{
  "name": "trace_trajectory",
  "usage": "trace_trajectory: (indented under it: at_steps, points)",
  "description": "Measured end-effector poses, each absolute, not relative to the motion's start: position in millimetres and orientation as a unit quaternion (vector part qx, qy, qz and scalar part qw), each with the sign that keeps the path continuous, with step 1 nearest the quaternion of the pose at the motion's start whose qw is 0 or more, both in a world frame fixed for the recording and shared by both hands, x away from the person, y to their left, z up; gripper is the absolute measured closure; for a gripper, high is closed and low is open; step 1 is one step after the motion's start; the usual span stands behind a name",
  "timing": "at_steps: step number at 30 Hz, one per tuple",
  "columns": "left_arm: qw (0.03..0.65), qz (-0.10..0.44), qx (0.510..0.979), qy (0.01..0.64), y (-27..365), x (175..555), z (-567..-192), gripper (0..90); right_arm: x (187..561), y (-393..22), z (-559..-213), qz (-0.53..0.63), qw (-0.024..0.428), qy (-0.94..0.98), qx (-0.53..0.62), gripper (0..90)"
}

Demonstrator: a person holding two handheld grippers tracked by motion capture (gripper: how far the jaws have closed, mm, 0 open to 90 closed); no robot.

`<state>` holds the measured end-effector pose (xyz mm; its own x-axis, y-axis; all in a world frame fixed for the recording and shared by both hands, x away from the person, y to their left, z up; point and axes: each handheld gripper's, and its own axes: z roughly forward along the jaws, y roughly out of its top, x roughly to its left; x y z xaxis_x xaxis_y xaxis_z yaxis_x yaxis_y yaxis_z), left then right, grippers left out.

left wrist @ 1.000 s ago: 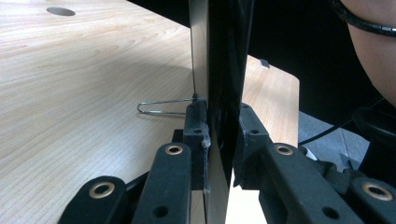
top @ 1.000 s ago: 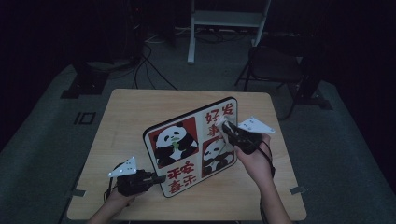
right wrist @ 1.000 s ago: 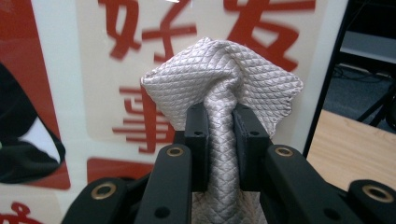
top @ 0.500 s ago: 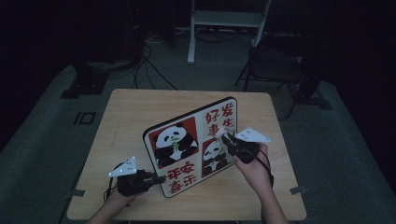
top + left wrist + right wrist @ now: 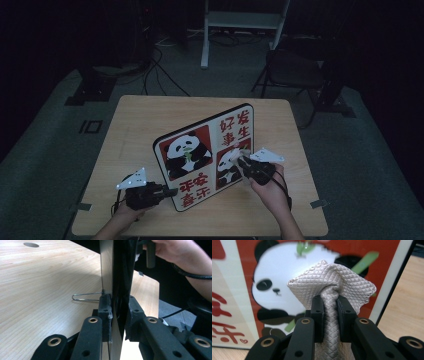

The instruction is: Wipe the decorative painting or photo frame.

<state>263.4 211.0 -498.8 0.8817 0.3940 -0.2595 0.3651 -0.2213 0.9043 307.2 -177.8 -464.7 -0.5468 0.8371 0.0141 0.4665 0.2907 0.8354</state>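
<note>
Grey cloth (image 5: 332, 287) sat clamped in right gripper (image 5: 246, 166) at panda panel (image 5: 200, 150) — left gripper (image 5: 167, 192) pinched its near-left edge; wiping appeared underway — next, sweep leftward.

Dim room, grey carpet floor (image 5: 360, 165)

A glossy panda picture board with red panels and a black edge (image 5: 205, 157) stands upright, clamped at its edge in the left gripper (image 5: 117, 315); a bunched grey quilted cloth (image 5: 332, 287), pinched in the right gripper (image 5: 330, 305), sits against its front
</note>
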Motion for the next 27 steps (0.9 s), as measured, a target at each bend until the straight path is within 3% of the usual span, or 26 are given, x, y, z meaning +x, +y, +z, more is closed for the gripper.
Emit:
trace_trajectory:
  at_steps: [27]
  points:
    - [0.576,0.011,0.780,0.245,211.9,263.9,-499.0,78.8,303.8,-184.9,-520.3,0.359,0.167,0.800,0.452,77.7]
